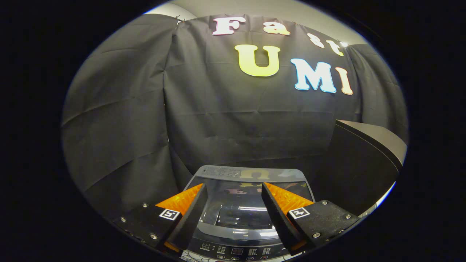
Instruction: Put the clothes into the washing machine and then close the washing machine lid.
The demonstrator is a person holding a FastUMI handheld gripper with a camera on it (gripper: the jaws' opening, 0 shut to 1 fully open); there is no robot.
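A grey top-loading washing machine (247,173) stands below me, against the black cloth wall. Its glass lid (238,213) lies flat and shut over the drum, mirroring the wall above. The control panel (236,250) with its buttons runs along the near edge, under the fingers. My gripper (233,189) hovers above the lid, open, with nothing between its fingers (193,207). The lid shows through the gap between them. Whatever is in the drum is too dark to make out through the glass.
A dark box-like cabinet (367,145) with a flat top stands to the right of the machine, higher than its lid. Black cloth hangs behind and to the left of the machine.
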